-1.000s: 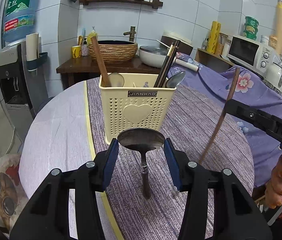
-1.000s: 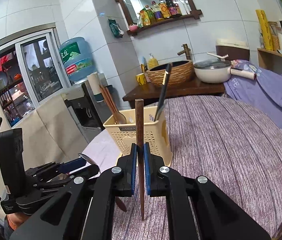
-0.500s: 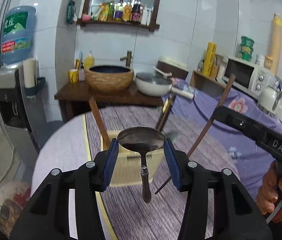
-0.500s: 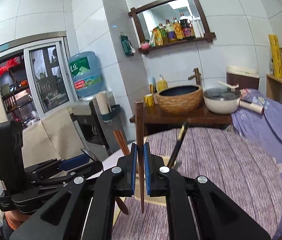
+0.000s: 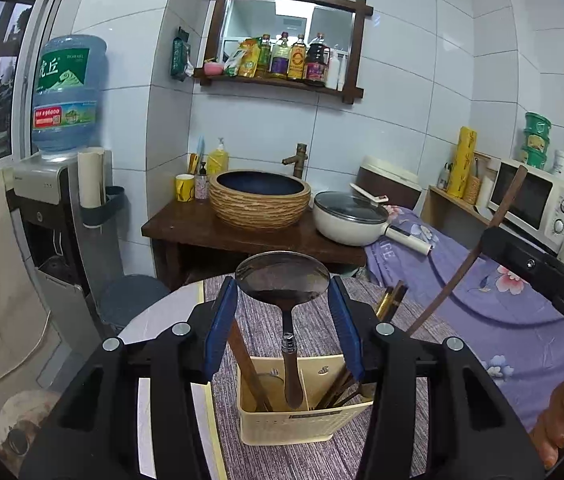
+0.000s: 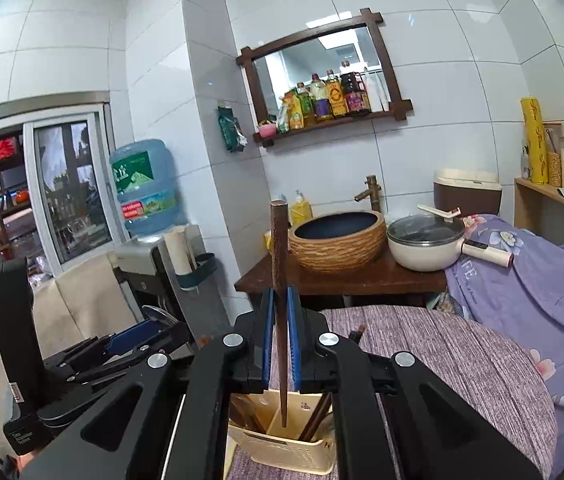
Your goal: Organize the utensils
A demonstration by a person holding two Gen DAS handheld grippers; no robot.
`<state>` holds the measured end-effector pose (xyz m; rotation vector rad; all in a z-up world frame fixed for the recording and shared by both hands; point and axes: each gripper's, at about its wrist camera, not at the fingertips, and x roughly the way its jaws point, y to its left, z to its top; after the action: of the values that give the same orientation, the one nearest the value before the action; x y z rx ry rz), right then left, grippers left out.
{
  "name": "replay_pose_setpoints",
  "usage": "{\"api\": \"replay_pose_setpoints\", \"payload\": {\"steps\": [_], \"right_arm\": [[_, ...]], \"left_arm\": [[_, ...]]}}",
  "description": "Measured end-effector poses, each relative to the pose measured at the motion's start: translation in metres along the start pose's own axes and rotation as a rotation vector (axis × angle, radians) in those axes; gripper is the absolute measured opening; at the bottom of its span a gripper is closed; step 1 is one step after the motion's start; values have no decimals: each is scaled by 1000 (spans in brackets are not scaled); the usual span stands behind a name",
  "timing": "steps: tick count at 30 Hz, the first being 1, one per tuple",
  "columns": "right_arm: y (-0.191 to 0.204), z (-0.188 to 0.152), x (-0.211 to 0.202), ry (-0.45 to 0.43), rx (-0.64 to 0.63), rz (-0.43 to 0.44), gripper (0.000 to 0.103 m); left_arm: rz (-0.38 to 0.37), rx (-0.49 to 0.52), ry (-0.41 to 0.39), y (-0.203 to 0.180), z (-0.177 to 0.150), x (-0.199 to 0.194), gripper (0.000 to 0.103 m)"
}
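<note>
Both utensils have come up since a second ago: I had them low in front of the holder, and now they hang above it, so the cream holder [image 5: 294, 412] has dropped to the bottom of each view.

Spoon [image 5: 284, 280] first. My left tongs [image 5: 284, 300] are part-way closed, pads pinching the bowl by its rim on both sides, bowl up, handle dangling straight down. I'm carrying it that way so the handle goes in first. Its tip shows right over the holder's middle compartment, though I can't tell if it has passed the rim.

Now the brown chopstick [image 6: 279, 312]: my right tongs [image 6: 279, 336] are clamped tight on it about mid-length, stick upright, lower end pointing into the holder [image 6: 286, 444], between the utensils already standing at either side.

Around them, the holder sits on the striped purple cloth [image 6: 442, 360] over the round worktop, with spoons and chopsticks leaning in its outer compartments. My guess: lower both, then let go.
</note>
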<state>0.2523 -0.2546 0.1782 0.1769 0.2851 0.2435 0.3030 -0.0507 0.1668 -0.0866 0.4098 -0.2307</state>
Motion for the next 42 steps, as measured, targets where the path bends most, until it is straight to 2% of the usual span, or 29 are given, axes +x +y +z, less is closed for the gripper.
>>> {"api": "replay_pose_setpoints", "payload": {"steps": [18,28,30,32,35,36,37,40,41,42], "right_arm": [[-6,-75,47,123,-40,-58,7],[-7,-89,54,140,-46,-70,7],[-7,-88,50,129,-42,-65,18],[-7,-86,43,103,-51,-77,29],[-6,-84,27,53,-74,-106,43],[-6,-84,19,33,-76,-114,51],[-6,-85,12,19,-77,-121,59],[-6,-95,-14,-8,-87,-135,71],[-6,-101,-23,-16,-91,-127,80],[-5,-107,-30,-23,-95,-127,84]], "left_arm": [[18,36,127,9,-96,63,47],[4,67,109,7,-106,59,48],[0,61,94,8,-106,54,52],[8,62,69,9,-105,47,69],[-1,52,44,12,-105,29,75],[-6,47,41,13,-106,24,77],[-9,42,37,14,-109,17,83],[2,21,-2,21,-121,-8,97],[5,11,-20,24,-126,-18,97],[8,2,-31,27,-132,-26,97]]}}
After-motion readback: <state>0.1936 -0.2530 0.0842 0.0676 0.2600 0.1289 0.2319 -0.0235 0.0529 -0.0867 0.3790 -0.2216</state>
